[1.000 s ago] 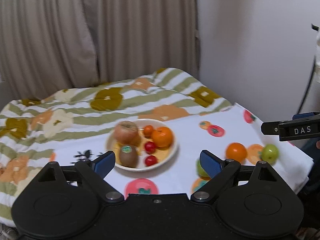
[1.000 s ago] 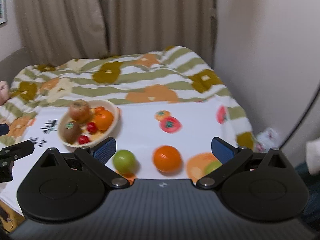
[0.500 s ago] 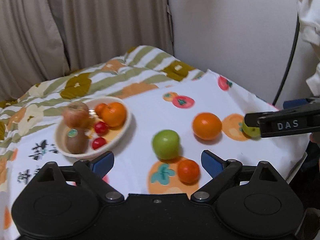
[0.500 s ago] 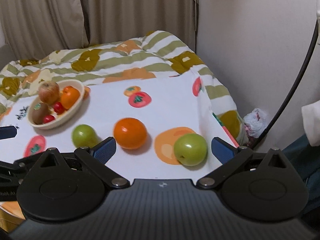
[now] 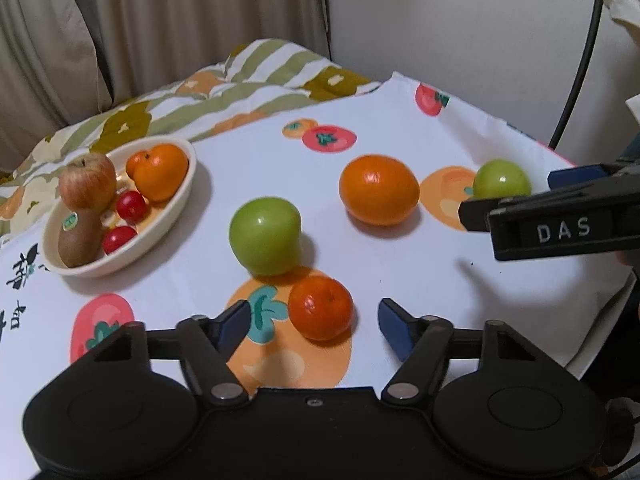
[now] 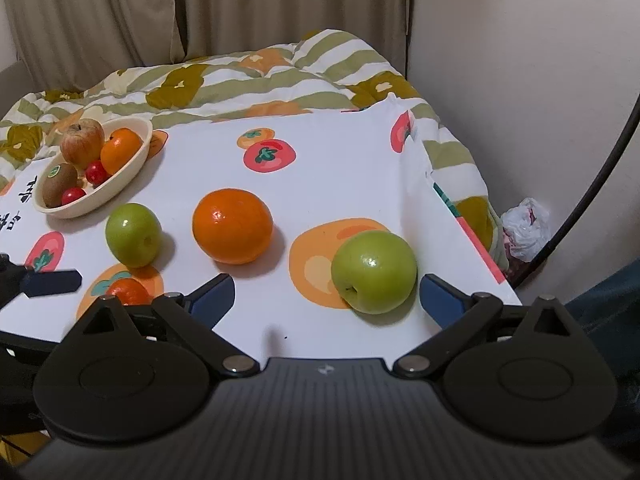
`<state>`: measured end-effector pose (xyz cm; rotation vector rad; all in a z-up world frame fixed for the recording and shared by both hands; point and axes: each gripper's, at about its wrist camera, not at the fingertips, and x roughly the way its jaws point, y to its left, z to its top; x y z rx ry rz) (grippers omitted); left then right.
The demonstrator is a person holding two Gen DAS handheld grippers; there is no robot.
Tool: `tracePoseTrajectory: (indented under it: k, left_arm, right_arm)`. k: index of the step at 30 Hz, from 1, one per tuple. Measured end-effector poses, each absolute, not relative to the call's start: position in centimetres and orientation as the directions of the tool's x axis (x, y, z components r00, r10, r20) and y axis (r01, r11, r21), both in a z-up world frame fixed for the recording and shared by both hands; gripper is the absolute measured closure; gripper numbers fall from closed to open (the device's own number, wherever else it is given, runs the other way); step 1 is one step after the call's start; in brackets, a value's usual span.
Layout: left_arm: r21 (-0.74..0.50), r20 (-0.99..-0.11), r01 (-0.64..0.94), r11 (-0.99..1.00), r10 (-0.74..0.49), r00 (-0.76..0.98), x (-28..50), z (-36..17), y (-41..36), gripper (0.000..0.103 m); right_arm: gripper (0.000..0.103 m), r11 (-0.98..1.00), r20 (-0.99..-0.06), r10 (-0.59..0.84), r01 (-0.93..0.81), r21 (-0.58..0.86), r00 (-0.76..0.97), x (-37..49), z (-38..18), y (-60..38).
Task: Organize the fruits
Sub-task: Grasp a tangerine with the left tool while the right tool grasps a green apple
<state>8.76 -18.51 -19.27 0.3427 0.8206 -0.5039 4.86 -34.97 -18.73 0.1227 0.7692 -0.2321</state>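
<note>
Left gripper (image 5: 312, 320): your jaws are closing around the small mandarin (image 5: 321, 307); it sits between the blue pads, but they do not touch it yet.
Right gripper (image 6: 326, 295): your jaws stand wide, with the green apple (image 6: 374, 271) between them, closer to the right pad and not pressed.
Change: a second ago both grippers were higher and farther back; now each has come down over one fruit, so you are about to pick up two at once.
Other loose fruit: a second green apple (image 5: 265, 235) and a big orange (image 5: 378, 189) lie between your grippers on the cloth (image 5: 248, 160).
Bowl (image 5: 182, 196): far left, it holds an apple, a kiwi with a sticker, oranges and small red fruits.
Writing: "DAS" on the side of your right gripper; black characters on the cloth edge, too cut off to read.
</note>
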Motion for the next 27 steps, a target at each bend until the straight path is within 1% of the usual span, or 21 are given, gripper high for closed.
tracePoseTrajectory:
  k: [1, 5, 8, 10, 13, 18, 20, 27]
  left_arm:
    - [0.096, -0.768, 0.546, 0.832, -0.287, 0.572, 8.9, -19.4, -18.6, 0.036]
    - [0.092, -0.777, 0.531, 0.842, -0.273, 0.567, 9.4, -20.0, -19.0, 0.042]
    - [0.092, -0.78, 0.526, 0.845, -0.267, 0.566, 9.6, -20.3, -19.4, 0.048]
    - [0.092, -0.785, 0.523, 0.847, -0.261, 0.561, 9.7, -20.5, -19.6, 0.055]
    - [0.078, -0.796, 0.508, 0.858, -0.253, 0.55, 10.1, -20.8, -19.7, 0.059]
    - [0.065, -0.8, 0.493, 0.867, -0.25, 0.545, 10.3, -20.7, -19.7, 0.06]
    - [0.062, -0.801, 0.488, 0.871, -0.248, 0.545, 10.2, -20.7, -19.8, 0.061]
    - [0.051, -0.798, 0.467, 0.883, -0.246, 0.55, 10.0, -20.1, -19.4, 0.061]
  right_arm:
    - [0.0, 0.967, -0.698, -0.167, 0.253, 0.021, 0.697, 4.9, -18.8, -35.0]
    - [0.0, 0.968, -0.694, -0.187, 0.25, -0.01, 0.695, 5.2, -19.0, -35.2]
    - [0.0, 0.967, -0.697, -0.186, 0.255, -0.005, 0.692, 5.5, -19.3, -35.7]
    - [0.0, 0.968, -0.701, -0.184, 0.249, -0.01, 0.689, 5.7, -19.5, -35.9]
    - [0.0, 0.971, -0.706, -0.186, 0.236, -0.027, 0.683, 6.0, -19.7, -35.9]
    - [0.0, 0.975, -0.705, -0.189, 0.214, -0.054, 0.683, 6.5, -19.8, -36.0]
    - [0.007, 0.977, -0.712, -0.183, 0.206, -0.055, 0.678, 6.8, -19.9, -36.1]
    - [0.008, 0.978, -0.702, -0.205, 0.168, -0.122, 0.682, 7.4, -20.5, -35.8]
